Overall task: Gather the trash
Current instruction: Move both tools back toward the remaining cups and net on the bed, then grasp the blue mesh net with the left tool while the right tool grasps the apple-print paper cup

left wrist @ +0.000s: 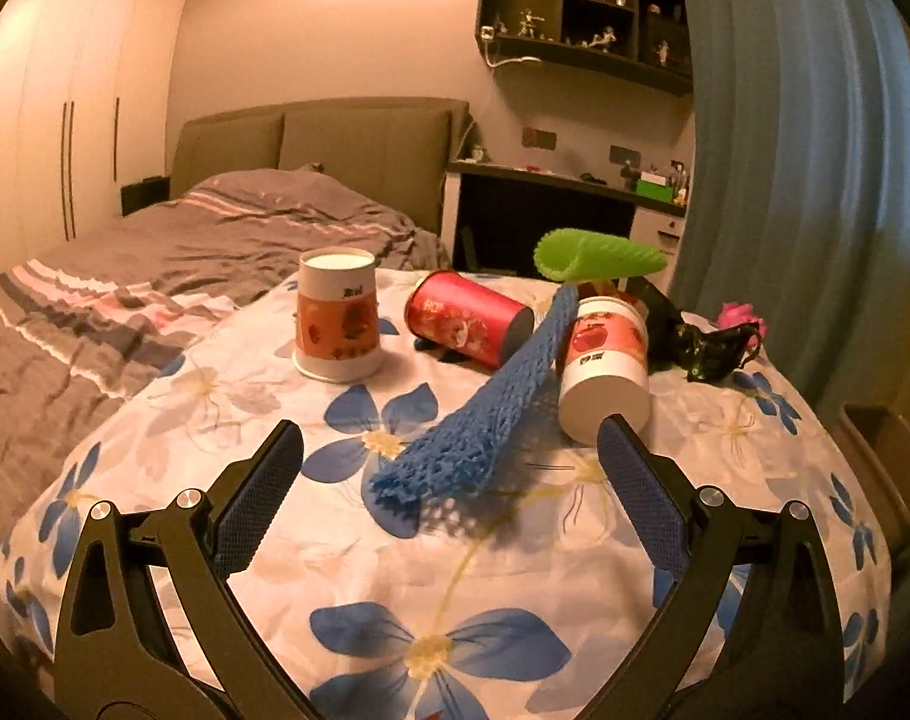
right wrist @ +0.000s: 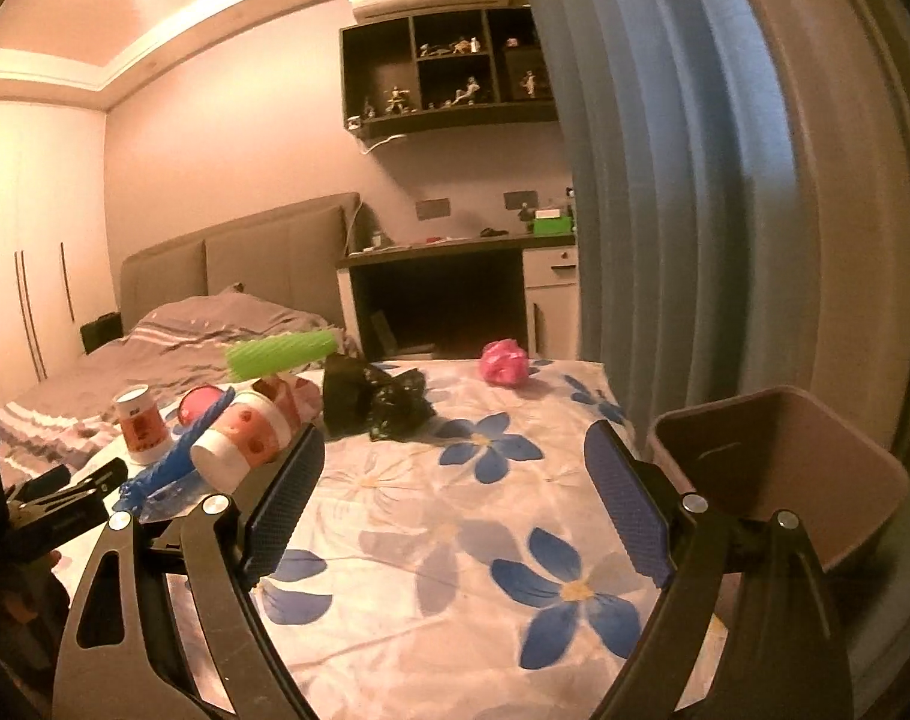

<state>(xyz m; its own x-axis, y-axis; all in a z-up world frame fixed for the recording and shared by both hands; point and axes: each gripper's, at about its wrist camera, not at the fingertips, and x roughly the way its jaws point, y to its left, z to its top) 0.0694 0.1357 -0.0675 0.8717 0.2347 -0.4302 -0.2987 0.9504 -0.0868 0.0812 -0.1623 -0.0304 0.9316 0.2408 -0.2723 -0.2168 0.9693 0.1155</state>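
Here, both grippers hang low over a table draped in a white cloth with blue flowers (left wrist: 395,546), each pointing forward across it toward the far edge, fingers level and spread wide with nothing between them. The left gripper (left wrist: 449,468) sits near the front edge, its jaws framing the lower end of a blue foam net sleeve (left wrist: 490,414), which slants up from the cloth and leans against the clutter behind it; the fingers are apart from the sleeve, not touching it. Just beyond, an upside-down paper cup with fruit pictures (left wrist: 338,321) stands toward the left side, a red cup (left wrist: 466,327) lies on its side mid-table, and a second fruit-printed cup (left wrist: 604,366) lies tipped with its base toward the gripper, close by the right finger. A green foam net (left wrist: 595,258) perches on top of that pile. A crumpled black plastic bag (left wrist: 703,348) lies toward the far right corner, with a pink wad (left wrist: 739,315) just behind it. The right gripper (right wrist: 455,480) hovers over a bare stretch of cloth on the right half of the table, the trash pile off to its left and the pink wad near the far edge ahead. A brown bin (right wrist: 814,480) stands just off the table's right edge, beside the blue curtain (right wrist: 664,180).
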